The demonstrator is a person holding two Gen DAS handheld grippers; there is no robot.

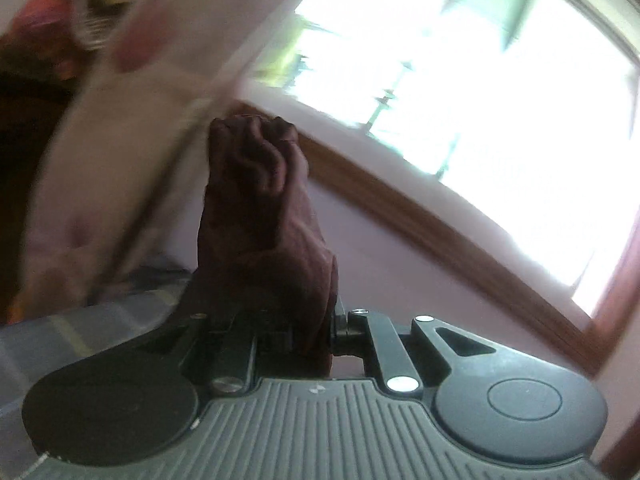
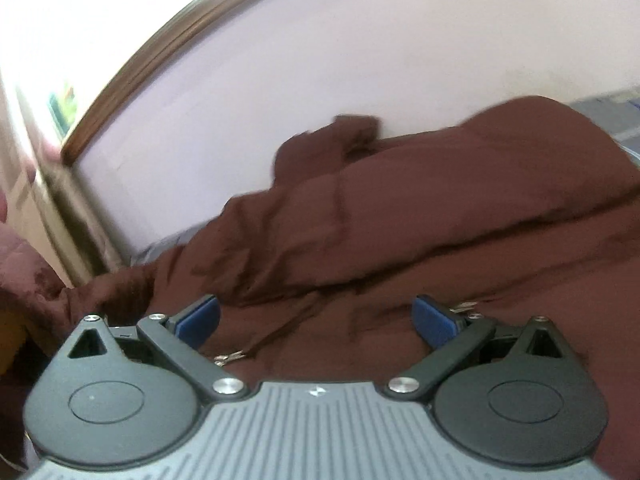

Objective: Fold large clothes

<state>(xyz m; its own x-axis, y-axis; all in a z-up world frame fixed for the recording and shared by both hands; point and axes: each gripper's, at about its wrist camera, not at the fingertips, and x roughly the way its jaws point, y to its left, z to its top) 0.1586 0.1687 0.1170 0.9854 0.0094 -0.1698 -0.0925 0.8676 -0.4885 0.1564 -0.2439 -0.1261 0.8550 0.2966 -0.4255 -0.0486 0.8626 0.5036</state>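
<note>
A large dark maroon garment (image 2: 420, 216) lies crumpled in a heap under and ahead of my right gripper (image 2: 316, 320). The right gripper is open, its blue pads (image 2: 200, 320) spread wide just above the cloth, holding nothing. A metal zipper pull (image 2: 230, 357) shows on the cloth near the left pad. My left gripper (image 1: 296, 320) is shut on a bunched fold of the maroon garment (image 1: 260, 208), which stands up between the jaws and hides the fingertips. The left gripper is raised and tilted toward the wall.
A pale lilac wall (image 2: 320, 60) with a brown wooden window frame (image 1: 420, 224) lies ahead. A bright window (image 1: 480, 80) is at the upper right. A grey checked bed sheet (image 1: 80, 332) lies below. A blurred person or curtain (image 1: 100, 180) is at the left.
</note>
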